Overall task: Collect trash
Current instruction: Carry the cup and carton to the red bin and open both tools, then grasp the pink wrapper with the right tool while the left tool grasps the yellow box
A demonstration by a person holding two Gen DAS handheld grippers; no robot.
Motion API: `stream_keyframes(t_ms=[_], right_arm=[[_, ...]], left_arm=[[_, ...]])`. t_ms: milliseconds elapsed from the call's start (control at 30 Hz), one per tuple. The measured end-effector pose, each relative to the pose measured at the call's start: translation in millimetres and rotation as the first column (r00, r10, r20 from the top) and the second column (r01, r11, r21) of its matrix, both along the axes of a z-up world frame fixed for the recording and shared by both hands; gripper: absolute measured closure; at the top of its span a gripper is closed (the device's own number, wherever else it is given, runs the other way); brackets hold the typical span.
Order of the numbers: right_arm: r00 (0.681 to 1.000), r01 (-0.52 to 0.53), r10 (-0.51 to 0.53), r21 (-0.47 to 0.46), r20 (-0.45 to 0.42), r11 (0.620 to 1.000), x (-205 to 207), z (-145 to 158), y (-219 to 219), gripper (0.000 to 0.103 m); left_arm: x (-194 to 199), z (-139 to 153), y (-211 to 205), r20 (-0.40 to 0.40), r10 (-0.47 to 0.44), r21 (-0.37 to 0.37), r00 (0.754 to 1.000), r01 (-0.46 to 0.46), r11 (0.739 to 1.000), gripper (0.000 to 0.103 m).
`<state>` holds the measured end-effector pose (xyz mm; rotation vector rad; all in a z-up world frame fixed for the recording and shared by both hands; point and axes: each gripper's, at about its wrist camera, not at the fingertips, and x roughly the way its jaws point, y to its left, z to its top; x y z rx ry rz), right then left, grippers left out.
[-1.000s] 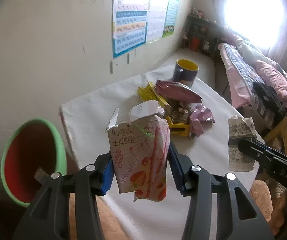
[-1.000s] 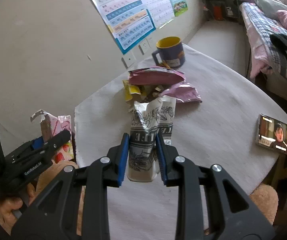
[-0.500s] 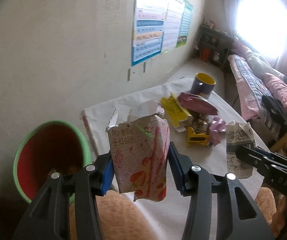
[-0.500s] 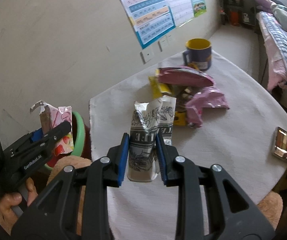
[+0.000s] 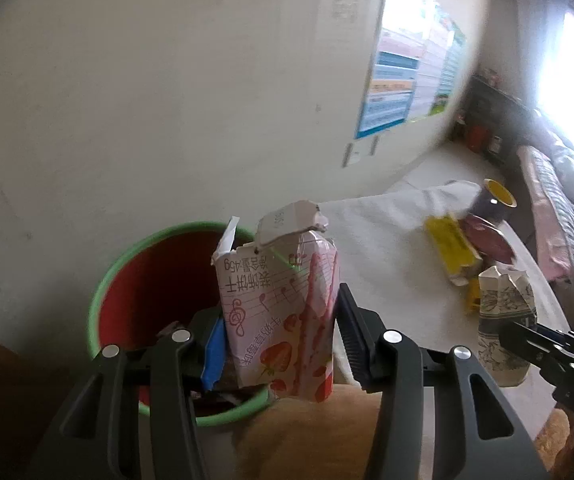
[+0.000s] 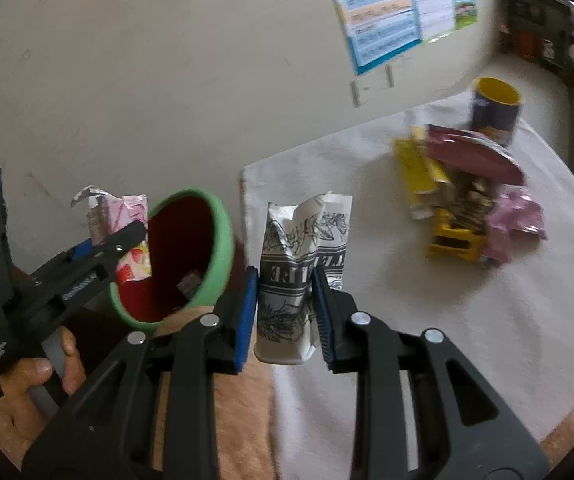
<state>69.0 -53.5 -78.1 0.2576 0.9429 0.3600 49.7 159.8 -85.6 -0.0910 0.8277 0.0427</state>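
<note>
My left gripper (image 5: 283, 340) is shut on a torn pink strawberry carton (image 5: 279, 304), held upright in front of the green-rimmed red bin (image 5: 143, 276). From the right wrist view that carton (image 6: 127, 236) hangs at the bin's (image 6: 211, 240) left rim. My right gripper (image 6: 285, 308) is shut on a crushed black-and-white paper cup (image 6: 299, 264), just right of the bin and above the table's left edge. That cup (image 5: 505, 312) shows at the right of the left wrist view. A few scraps lie inside the bin.
A pile of wrappers (image 6: 467, 196) in yellow, maroon and pink lies on the white-clothed table (image 6: 447, 312), with a blue and yellow mug (image 6: 495, 112) behind it. A plain wall with posters (image 6: 395, 8) stands behind the bin. A tan furry surface (image 5: 319, 436) lies below both grippers.
Both grippers have swung left from over the table toward the bin, each keeping its grip. The bin has come to the centre and the wrapper pile has slid off to the right.
</note>
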Motion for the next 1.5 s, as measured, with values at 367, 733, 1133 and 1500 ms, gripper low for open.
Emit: stream_keyframes(t_ms=[367,733,1133,1500], right_arm=[[0.99,-0.136,0.138,0.045,-0.04,0.99,27,-5,68,0.076],[0.968,-0.222,0.231,0.098,-0.097,0.97,61,-20,120,0.075],[0.96,-0.261,0.271,0.116,-0.078,0.958,74,-16,147,0.057],[0.992,-0.093,0.096,0.041,-0.084,0.995,62,-33,60,0.05]], left_arm=[[7,-18,57,-0.038,0.133,0.005,0.99,-0.133,0.991,0.057],[8,-45,91,-0.102,0.211,-0.012,0.972,-0.213,0.977,0.057],[20,-61,102,-0.151,0.256,-0.016,0.955,-0.261,0.965,0.042],[15,-58,83,-0.153,0.215,-0.032,0.965,-0.222,0.974,0.035]])
